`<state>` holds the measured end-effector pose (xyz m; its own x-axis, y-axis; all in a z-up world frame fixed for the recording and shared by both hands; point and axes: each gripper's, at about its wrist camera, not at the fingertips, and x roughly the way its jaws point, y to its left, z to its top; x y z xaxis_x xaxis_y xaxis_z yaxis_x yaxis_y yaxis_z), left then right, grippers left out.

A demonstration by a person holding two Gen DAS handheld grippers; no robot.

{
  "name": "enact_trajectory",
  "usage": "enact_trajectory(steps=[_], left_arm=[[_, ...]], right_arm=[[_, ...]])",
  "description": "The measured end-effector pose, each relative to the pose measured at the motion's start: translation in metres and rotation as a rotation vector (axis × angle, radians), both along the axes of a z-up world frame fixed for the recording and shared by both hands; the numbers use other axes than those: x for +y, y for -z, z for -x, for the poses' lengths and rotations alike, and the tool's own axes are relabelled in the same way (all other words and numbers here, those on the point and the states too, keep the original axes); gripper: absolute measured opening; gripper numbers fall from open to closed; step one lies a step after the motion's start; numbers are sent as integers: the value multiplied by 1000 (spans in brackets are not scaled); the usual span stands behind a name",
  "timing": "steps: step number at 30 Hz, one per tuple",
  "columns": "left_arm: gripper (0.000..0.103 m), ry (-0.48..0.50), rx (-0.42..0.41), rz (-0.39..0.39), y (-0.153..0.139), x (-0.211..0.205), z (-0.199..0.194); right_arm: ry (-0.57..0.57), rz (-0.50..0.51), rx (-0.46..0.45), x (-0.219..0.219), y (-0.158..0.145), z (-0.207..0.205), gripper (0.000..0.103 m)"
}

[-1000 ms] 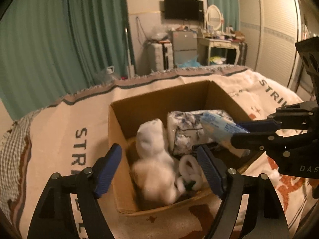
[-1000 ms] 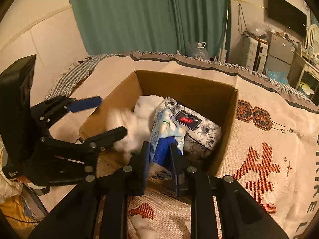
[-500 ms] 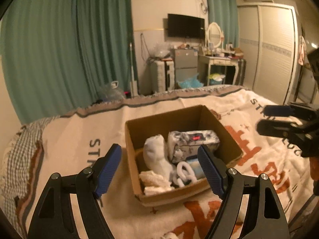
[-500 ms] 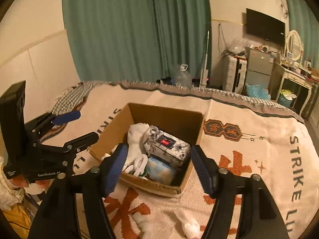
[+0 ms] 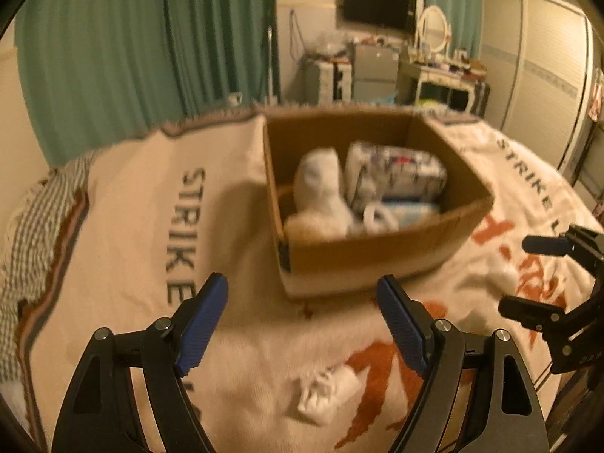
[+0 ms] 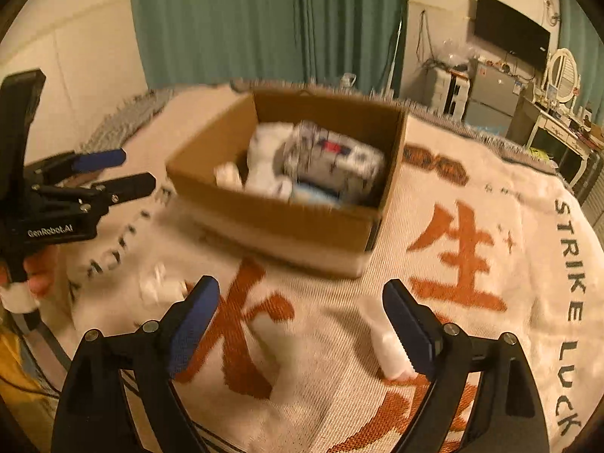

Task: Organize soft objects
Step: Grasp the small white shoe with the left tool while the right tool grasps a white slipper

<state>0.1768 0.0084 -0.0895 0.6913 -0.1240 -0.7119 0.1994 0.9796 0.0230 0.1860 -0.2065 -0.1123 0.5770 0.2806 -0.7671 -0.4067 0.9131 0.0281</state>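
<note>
Hovering over the bed, both claws are spread wide with nothing in them: the left claw (image 5: 302,324) and the right claw (image 6: 302,324). My guess is they're held low and open to grab the loose bits lying on the blanket (image 6: 490,188). The cardboard box (image 5: 377,256) sits mid-bed and already holds a fluffy white plush thing (image 5: 321,192), a crinkly floral-print packet (image 5: 396,173) and a blue-and-white pack (image 5: 411,211). Left outside: a crumpled white wad (image 5: 326,392) right below the left claw, a white roll-ish lump (image 6: 389,351) touching the right claw's right finger, and another pale wad (image 6: 162,287) near its left finger. All soft, squishy, shapeless stuff. The woven blanket looks nubby, with orange characters. Everything's motion-blurred, so details are fuzzy.
</note>
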Motion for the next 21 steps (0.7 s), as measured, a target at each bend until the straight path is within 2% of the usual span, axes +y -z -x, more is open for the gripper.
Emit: enact_trajectory(steps=[3,8,14,18,20,21], left_arm=[[82,3,34,-53,20,-5,5],[82,16,152,-34,53,-2,9],[82,33,217,-73,78,-6,16],[82,76,223,-84,84,-12,22],[82,81,229,-86,86,-14,23],[80,82,239,-81,88,-13,24]], right_arm=[[-20,13,35,3,17,2,89],[-27,34,96,8,41,1,89],[-43,71,138,15,63,1,82],[-44,72,169,15,70,-2,66],[-51,89,185,17,75,-2,52],[-55,93,190,17,76,-3,48]])
